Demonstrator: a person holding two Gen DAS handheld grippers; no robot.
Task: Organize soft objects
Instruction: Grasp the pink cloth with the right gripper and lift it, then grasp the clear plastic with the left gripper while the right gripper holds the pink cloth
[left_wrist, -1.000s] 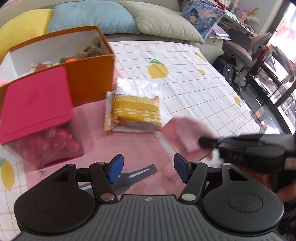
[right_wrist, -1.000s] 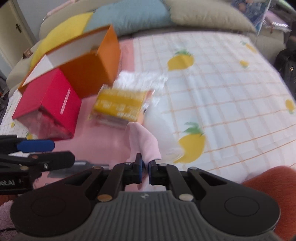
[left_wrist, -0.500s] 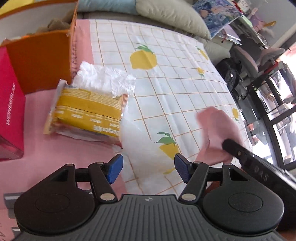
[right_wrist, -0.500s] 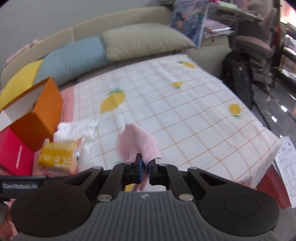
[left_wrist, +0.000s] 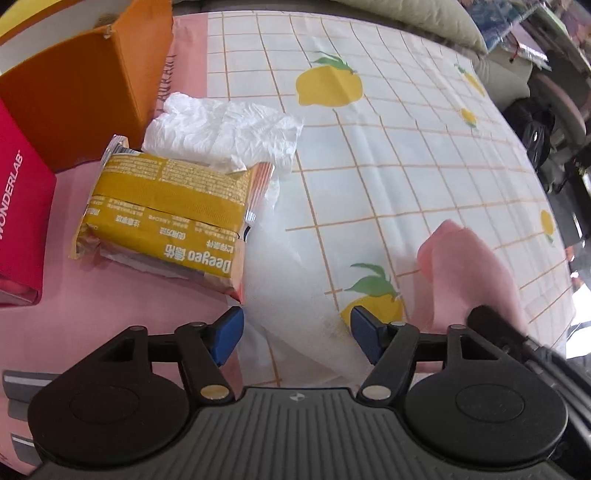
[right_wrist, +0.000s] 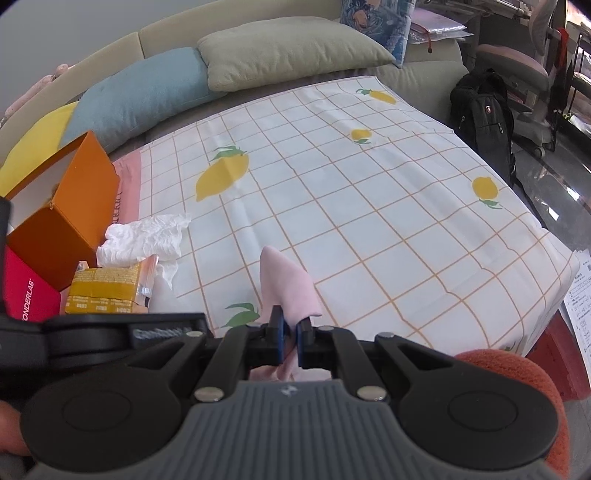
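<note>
My right gripper (right_wrist: 290, 332) is shut on a pink cloth (right_wrist: 286, 288), holding it above the lemon-print sheet (right_wrist: 351, 192). The same pink cloth (left_wrist: 469, 273) shows at the right in the left wrist view. My left gripper (left_wrist: 295, 328) is open and empty, low over the sheet beside a yellow tissue pack (left_wrist: 170, 218). A crumpled white tissue (left_wrist: 225, 129) lies behind the pack. A thin white sheet (left_wrist: 295, 295) lies flat between my left fingers.
An orange box (left_wrist: 85, 96) and a red box (left_wrist: 18, 210) stand at the left on a pink mat (left_wrist: 110, 302). Yellow, blue and green pillows (right_wrist: 288, 51) line the back. A black backpack (right_wrist: 484, 114) and chair stand off the bed's right edge.
My right gripper has carried the pink cloth up and to the right, away from the boxes. My left gripper has swung right, past the tissue pack, still open.
</note>
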